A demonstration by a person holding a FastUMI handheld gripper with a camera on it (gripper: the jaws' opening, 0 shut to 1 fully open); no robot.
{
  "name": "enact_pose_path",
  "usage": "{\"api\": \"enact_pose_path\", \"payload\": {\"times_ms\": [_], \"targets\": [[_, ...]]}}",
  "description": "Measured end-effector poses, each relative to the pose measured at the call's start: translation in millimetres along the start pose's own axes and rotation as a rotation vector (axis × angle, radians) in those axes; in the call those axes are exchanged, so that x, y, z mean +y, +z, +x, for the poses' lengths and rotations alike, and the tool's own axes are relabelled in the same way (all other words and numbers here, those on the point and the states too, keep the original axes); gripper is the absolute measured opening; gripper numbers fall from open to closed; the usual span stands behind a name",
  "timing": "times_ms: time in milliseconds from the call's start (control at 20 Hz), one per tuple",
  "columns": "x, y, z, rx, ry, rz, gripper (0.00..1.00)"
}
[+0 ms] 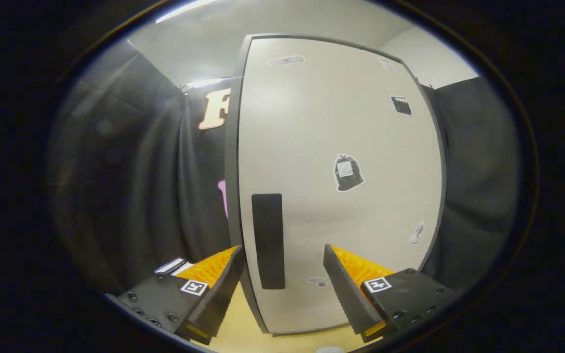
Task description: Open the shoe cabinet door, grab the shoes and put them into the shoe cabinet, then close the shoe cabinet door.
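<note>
A pale shoe cabinet door (pixel 336 147) with a dark frame stands upright just ahead of me, closed as far as I can tell. A tall black handle strip (pixel 268 240) runs down its left side, near the left edge. My gripper (pixel 282 274) is open, its two fingers spread wide with the handle strip and the door's left edge between them. The fingers touch nothing. Several small stickers dot the door, the largest one (pixel 347 172) near its middle.
Black cloth walls (pixel 155 186) hang to the left and right of the cabinet. A yellowish floor (pixel 243 323) lies under the fingers. A small white and dark flat object (pixel 172 266) lies on the floor left of the cabinet.
</note>
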State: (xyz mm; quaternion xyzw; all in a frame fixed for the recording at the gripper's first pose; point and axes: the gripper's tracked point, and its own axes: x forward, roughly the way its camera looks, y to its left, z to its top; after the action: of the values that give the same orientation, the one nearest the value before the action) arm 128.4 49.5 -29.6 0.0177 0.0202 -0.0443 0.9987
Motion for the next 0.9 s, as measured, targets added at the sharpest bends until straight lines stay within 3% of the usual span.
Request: {"api": "enact_pose_path", "payload": {"times_ms": [200, 900], "targets": [[4, -4, 14, 0.004, -0.008, 0.002, 0.91], [15, -7, 26, -0.002, -0.021, -0.021, 0.25]]}}
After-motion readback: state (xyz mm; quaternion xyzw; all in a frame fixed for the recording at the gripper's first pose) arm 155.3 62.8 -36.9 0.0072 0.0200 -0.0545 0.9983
